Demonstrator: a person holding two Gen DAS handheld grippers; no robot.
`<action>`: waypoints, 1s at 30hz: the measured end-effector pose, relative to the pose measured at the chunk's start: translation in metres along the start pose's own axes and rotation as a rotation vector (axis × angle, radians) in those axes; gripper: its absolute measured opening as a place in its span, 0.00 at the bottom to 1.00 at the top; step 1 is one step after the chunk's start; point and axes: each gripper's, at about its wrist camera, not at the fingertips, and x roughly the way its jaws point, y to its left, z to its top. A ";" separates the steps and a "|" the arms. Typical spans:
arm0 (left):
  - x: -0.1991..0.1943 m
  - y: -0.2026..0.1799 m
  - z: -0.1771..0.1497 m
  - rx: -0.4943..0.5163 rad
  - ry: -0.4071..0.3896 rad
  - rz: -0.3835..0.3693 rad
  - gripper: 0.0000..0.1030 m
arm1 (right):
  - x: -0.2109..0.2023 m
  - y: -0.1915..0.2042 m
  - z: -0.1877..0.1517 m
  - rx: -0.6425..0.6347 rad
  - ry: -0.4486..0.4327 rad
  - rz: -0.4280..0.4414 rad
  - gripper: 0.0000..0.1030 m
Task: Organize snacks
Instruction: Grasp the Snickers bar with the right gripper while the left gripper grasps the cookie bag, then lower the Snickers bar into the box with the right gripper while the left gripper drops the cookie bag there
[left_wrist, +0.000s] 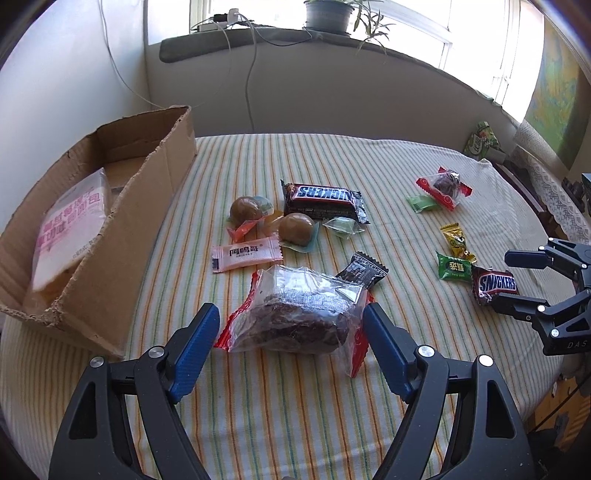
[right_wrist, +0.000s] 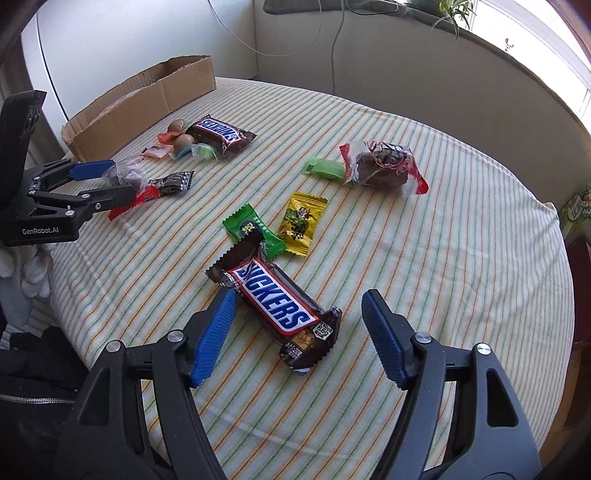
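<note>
Snacks spread on striped tablecloth (left_wrist: 295, 424), cardboard box (left_wrist: 122, 258) at table's far-left edge. Box holds only a pink-print bag (left_wrist: 70, 221) as far as visible, so task looks early; most items are out on the cloth.

L gripper (left_wrist: 291, 332): released, jaws wide, straddling a clear-wrapped brown cake w/ red ends (left_wrist: 295, 317). Right pad (left_wrist: 384, 350) is right at the wrapper's edge, left pad just beside it, no squeeze seen. Cake lies flat on cloth, not lifted.

R gripper (right_wrist: 295, 332): released too, jaws apart around a Snickers bar (right_wrist: 277, 306) lying diagonal on cloth. Left pad (right_wrist: 214, 332) is touching or nearly touching the wrapper end, right pad well clear. Bar not grasped.

Left to sort, judged from layout:
- mid cluster nr box: 2nd Snickers (left_wrist: 325, 201), two brown egg-like snacks (left_wrist: 273, 221), pink sachet (left_wrist: 247, 254), small green candy, black sachet (left_wrist: 364, 273)
- by R gripper: green candy (right_wrist: 255, 232), yellow candy (right_wrist: 301, 223)
- farther: 2nd wrapped cake (right_wrist: 384, 162) w/ green packet (right_wrist: 325, 168) touching it

Next prob: both close on their items, carry to box. Cake wrapper is loose and crinkly, may slip.
</note>
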 end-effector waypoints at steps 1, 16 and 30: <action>0.002 0.000 0.001 -0.002 0.002 -0.004 0.78 | 0.003 0.002 0.002 -0.013 0.006 0.000 0.71; -0.003 0.007 -0.003 -0.032 -0.011 -0.037 0.57 | 0.007 0.008 -0.001 -0.018 0.033 0.040 0.30; -0.037 0.021 0.004 -0.068 -0.085 -0.040 0.55 | -0.017 0.012 0.016 0.022 -0.043 0.041 0.29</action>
